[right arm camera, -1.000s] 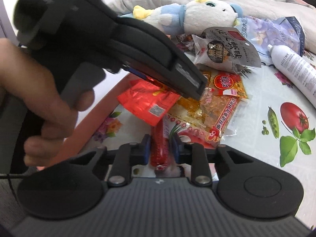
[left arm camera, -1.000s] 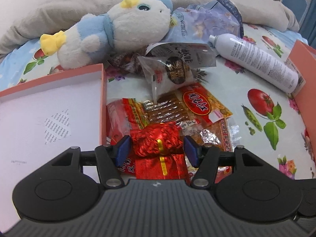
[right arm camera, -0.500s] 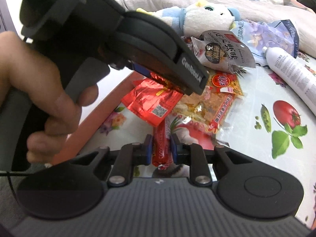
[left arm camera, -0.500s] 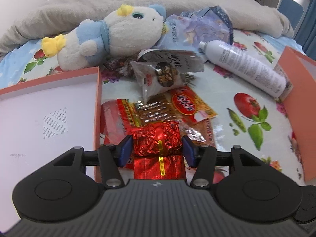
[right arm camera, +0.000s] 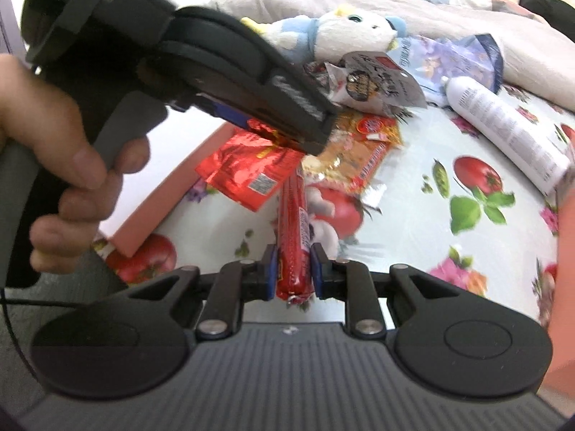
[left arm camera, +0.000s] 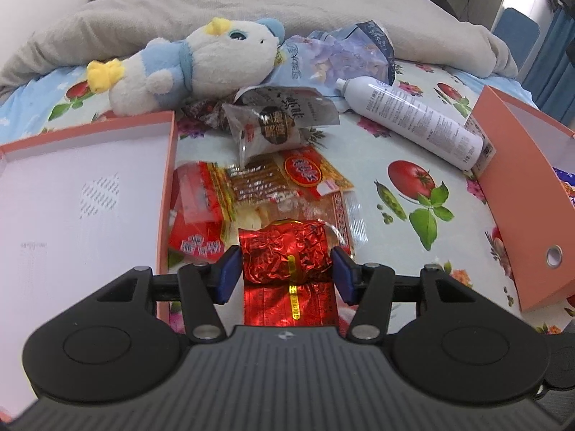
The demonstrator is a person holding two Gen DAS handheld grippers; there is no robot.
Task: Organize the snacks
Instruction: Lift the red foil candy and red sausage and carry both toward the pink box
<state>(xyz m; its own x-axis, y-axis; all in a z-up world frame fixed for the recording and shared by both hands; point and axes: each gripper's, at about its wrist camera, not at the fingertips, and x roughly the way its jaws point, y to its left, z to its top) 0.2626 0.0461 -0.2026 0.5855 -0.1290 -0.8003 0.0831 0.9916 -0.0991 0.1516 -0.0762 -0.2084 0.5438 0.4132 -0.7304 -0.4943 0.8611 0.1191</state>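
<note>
right claw [right arm camera: 294, 272]: clamped on red sausage stick [right arm camera: 293, 230], long axis pointing forward beyond pads | left claw [left arm camera: 286, 272]: half-open, gripping red foil packet [left arm camera: 285, 255]

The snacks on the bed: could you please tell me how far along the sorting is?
Done: nothing visibly; the pink box tray shows no snacks inside. In hand: the left tongs grip a red foil packet, the right tongs a red sausage stick. Left: the orange noodle-snack bag, clear dark-label packet and purple bag lie loose by the plush toy.
</note>
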